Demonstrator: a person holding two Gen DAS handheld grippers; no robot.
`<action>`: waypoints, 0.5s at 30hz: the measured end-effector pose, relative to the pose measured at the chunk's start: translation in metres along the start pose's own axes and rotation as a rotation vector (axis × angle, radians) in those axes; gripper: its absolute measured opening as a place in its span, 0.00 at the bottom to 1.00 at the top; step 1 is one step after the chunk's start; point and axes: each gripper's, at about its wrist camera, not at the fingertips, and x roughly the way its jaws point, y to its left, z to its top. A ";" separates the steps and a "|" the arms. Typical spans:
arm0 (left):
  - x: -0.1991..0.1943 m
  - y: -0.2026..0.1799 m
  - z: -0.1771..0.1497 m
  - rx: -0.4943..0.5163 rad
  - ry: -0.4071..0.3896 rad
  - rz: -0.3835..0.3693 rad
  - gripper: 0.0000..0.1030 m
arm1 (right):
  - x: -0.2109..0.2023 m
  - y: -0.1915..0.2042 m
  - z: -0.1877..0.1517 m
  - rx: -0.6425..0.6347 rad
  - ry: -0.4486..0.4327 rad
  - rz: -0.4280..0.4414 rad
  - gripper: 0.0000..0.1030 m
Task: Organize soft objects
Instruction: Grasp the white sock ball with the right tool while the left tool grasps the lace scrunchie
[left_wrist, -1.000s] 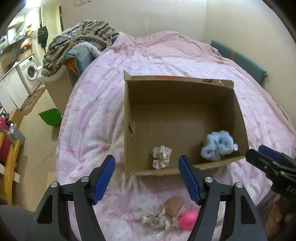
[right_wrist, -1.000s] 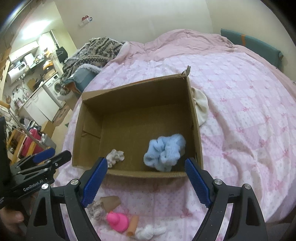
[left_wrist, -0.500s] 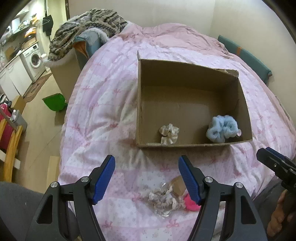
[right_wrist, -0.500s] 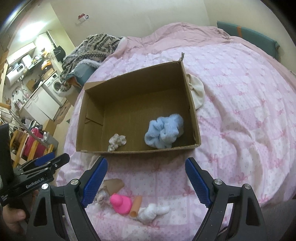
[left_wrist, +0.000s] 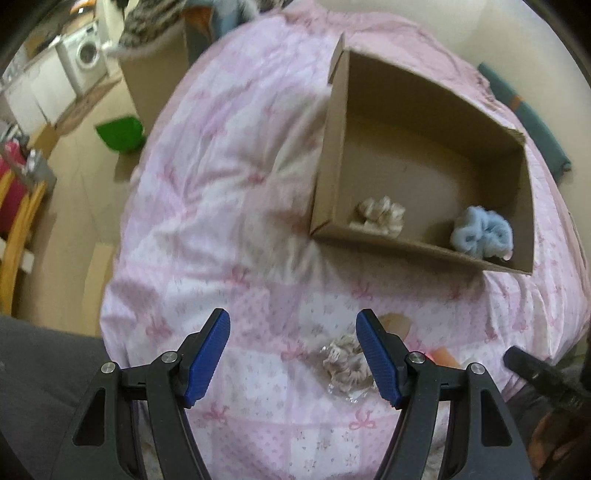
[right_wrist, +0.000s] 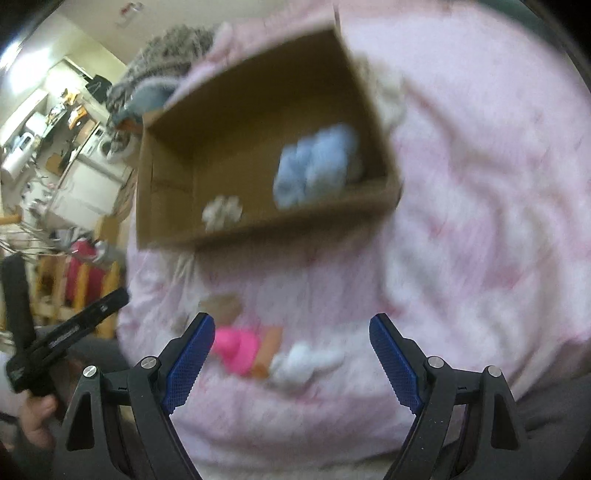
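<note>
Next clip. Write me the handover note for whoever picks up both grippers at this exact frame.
Left gripper: open, empty, over the quilt.
Right gripper: open, empty; its view is blurred.
Done: blue scrunchie and cream scrunchie lie in the box.
Left: on the quilt in front of the box, a beige scrunchie, pink toy, white piece and brown card. The beige scrunchie lies by the left gripper's right finger.

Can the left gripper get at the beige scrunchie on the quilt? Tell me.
Probably yes: the left gripper is open, and the beige scrunchie lies uncovered on the quilt just inside its right finger.
</note>
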 end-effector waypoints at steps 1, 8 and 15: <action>0.002 0.000 0.000 -0.004 0.010 0.002 0.66 | 0.005 0.001 -0.002 -0.011 0.021 -0.027 0.88; 0.008 -0.004 0.000 0.004 0.018 0.005 0.66 | 0.032 -0.006 -0.004 0.028 0.151 -0.041 0.62; 0.013 -0.004 0.002 -0.005 0.031 0.005 0.66 | 0.042 -0.006 -0.007 0.027 0.184 -0.023 0.25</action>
